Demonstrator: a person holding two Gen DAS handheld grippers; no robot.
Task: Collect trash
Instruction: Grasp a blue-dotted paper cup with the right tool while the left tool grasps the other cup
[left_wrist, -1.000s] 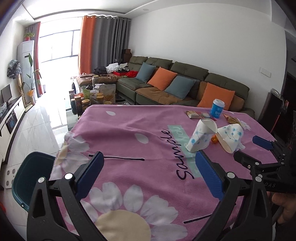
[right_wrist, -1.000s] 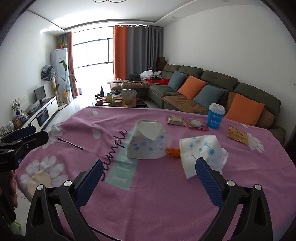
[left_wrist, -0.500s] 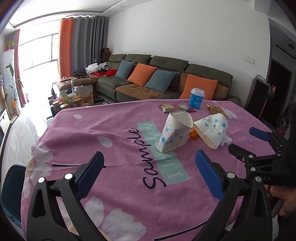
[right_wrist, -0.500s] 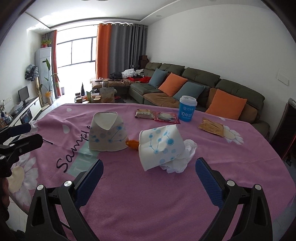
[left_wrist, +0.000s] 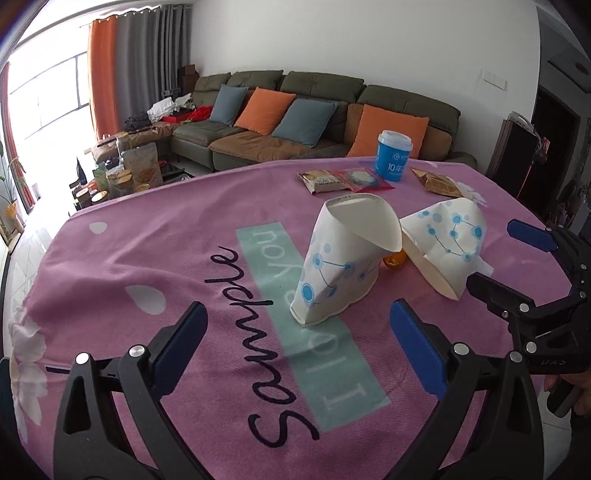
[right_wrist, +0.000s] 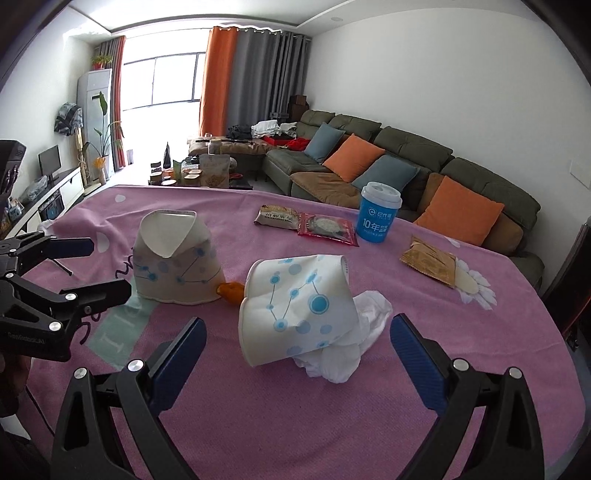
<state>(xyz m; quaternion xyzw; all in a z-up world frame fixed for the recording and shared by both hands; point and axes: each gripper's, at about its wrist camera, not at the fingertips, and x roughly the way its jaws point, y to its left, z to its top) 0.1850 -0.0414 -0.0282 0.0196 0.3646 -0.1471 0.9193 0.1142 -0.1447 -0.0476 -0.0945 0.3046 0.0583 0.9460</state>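
Two crushed white paper cups with blue dots lie on the pink tablecloth. The upturned cup sits just ahead of my open, empty left gripper. The tipped cup lies just ahead of my open, empty right gripper, with a crumpled white tissue against it and an orange scrap between the cups. Each gripper shows in the other's view: the right one, the left one.
Farther back on the table stand a blue lidded cup, two snack wrappers and a brown packet. A sofa with cushions lies beyond the table's far edge.
Both grippers have moved forward toward the cups, which now appear larger and nearer. The left view has swung right, away from the teal bin at the table's left edge. Both stay open.
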